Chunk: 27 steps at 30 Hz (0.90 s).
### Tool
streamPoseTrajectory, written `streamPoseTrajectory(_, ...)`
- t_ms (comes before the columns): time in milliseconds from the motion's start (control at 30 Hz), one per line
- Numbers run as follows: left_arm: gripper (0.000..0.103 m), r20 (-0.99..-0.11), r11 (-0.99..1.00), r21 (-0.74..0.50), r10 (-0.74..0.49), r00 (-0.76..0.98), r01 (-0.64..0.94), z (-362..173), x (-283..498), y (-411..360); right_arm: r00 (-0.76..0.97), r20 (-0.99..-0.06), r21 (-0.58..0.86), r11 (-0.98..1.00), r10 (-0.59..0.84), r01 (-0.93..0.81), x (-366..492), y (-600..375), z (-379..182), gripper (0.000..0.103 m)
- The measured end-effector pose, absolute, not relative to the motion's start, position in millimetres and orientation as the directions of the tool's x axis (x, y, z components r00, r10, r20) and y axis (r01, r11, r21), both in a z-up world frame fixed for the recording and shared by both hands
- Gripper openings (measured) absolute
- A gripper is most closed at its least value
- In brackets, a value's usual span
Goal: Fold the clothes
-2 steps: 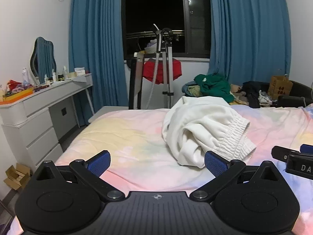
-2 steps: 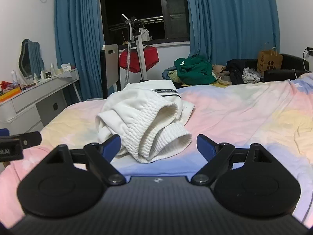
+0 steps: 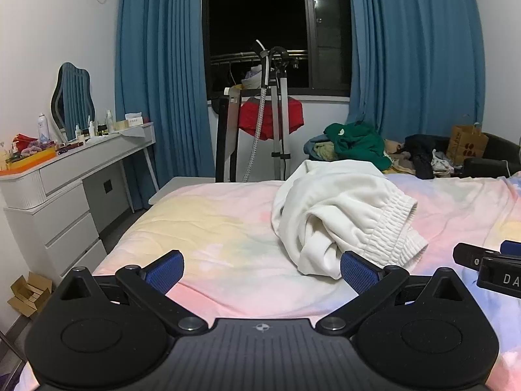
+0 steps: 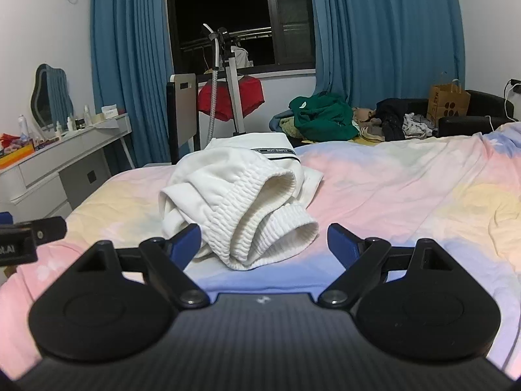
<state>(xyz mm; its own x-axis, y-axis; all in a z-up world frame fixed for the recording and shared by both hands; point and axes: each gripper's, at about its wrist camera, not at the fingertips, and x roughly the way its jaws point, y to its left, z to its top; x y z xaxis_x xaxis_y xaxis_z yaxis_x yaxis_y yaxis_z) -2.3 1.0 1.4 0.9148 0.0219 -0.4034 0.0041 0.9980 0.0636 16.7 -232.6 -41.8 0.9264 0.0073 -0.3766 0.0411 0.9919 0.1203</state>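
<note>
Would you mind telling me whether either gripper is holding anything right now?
Nothing: the left gripper and right gripper are open, short of the crumpled white garment.

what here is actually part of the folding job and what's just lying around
In the job:
white garment, crumpled on the bed
left gripper, open
right gripper, open

Lying about:
green clothes pile
red garment on the stand
paper bag
dresser with bottles
mirror
</note>
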Motion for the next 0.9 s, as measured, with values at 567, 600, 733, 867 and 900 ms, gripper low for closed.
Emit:
streamPoseTrajectory(567, 0.103, -0.384, 0.997, 0.078, 0.024, 0.923, 0.006, 6, -16, 6, 0.927, -0.374, 0.101, 0.993, -0.015, 0.057, 11, -224, -44, 0.086)
streamPoseTrajectory(600, 0.103, -0.383, 0.997, 0.078, 0.024, 0.923, 0.006, 6, -17, 6, 0.927, -0.373, 0.1, 0.993, -0.017, 0.058, 11, -224, -44, 0.086)
streamPoseTrajectory(733, 0.103, -0.382, 0.997, 0.076, 0.022, 0.924, 0.008, 6, -17, 7, 0.926, -0.376, 0.102, 0.992, -0.026, 0.069, 11, -225, -44, 0.086)
streamPoseTrajectory(867, 0.103, -0.383, 0.997, 0.08, 0.022, 0.923, 0.009, 6, -18, 7, 0.926, -0.377, 0.098, 0.992, -0.032, 0.074, 11, -225, -45, 0.086)
streamPoseTrajectory(900, 0.103, -0.384, 0.997, 0.082, 0.022, 0.923, 0.01, 6, -18, 7, 0.925, -0.377, 0.098, 0.992, -0.033, 0.075, 11, -225, -45, 0.086)
